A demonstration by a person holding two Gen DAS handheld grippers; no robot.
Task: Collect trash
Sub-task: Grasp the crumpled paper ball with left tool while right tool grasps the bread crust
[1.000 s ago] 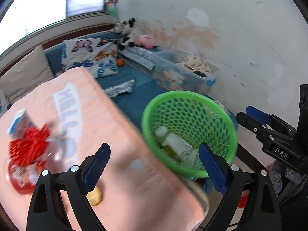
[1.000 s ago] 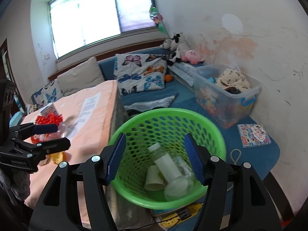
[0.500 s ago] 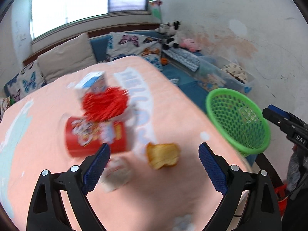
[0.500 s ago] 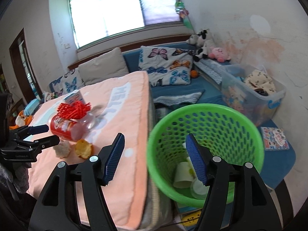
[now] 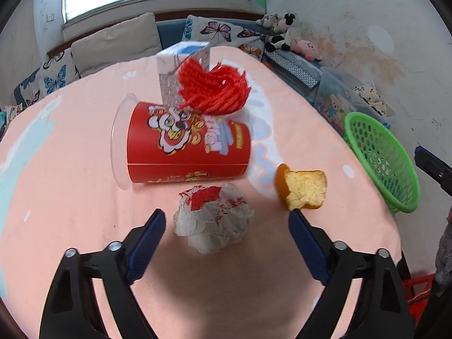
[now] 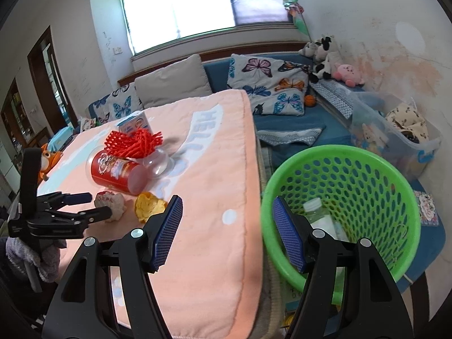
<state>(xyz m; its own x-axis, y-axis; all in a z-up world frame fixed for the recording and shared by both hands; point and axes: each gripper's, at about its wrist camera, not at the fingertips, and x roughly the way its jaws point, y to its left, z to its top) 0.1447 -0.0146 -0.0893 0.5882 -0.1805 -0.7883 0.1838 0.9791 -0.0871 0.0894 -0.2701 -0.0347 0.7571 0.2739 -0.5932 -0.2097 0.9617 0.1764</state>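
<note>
- Now the crumpled paper wrapper (image 5: 213,221) lies on the table (image 5: 70,197), framed between the spread fingers of the left tool (image 5: 226,226), untouched.
- A second ago this tool faced the green basket (image 6: 341,206); it has swung back, so a new pickup begins.
- Bread piece (image 5: 303,189) and red can (image 5: 186,147) wait nearby.
- Right tool (image 6: 227,231) hangs spread, empty, beside the basket.

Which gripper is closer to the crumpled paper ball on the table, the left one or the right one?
Left. The left gripper is open with the crumpled paper ball partly between its fingers. The right gripper is open over the table edge, beside the green basket, away from the ball.
</note>
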